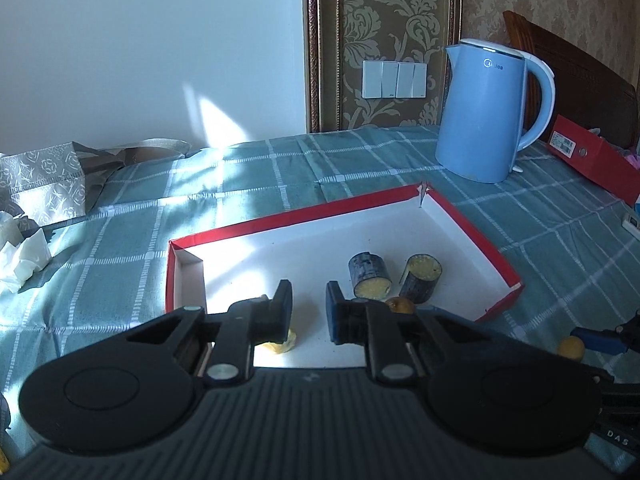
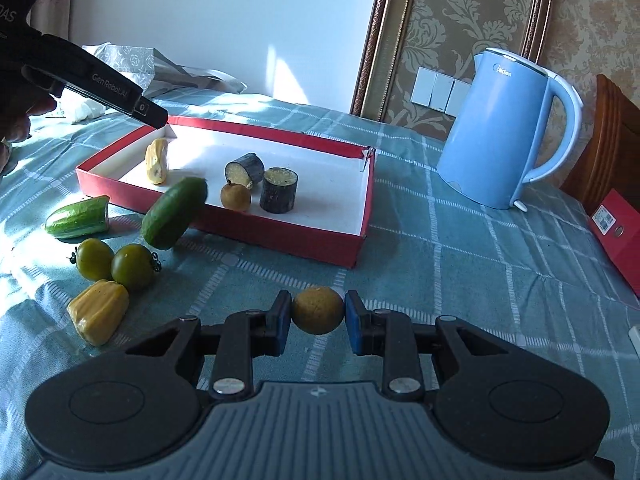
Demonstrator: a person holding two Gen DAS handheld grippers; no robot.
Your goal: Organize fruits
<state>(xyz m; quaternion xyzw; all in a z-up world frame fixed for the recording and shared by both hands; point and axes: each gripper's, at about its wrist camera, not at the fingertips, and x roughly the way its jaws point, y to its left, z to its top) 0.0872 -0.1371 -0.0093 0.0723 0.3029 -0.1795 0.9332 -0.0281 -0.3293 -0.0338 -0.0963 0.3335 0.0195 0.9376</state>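
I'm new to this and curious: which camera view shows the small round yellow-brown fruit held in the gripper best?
The right wrist view: the small round yellow-brown fruit sits whole, pinched by the right gripper. The left wrist view shows it only at the right edge, partly hidden, beside a blue finger pad.

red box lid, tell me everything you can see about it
The red box lid is a shallow rectangular tray that looks like cardboard, red outside, white inside, lying open side up on the checked cloth. Its far corner is split. Inside sit two dark-skinned cut cylinders with yellow flesh, a small brown round fruit and a yellow jackfruit piece. A cucumber outside overlaps its near wall; whether they touch is unclear.
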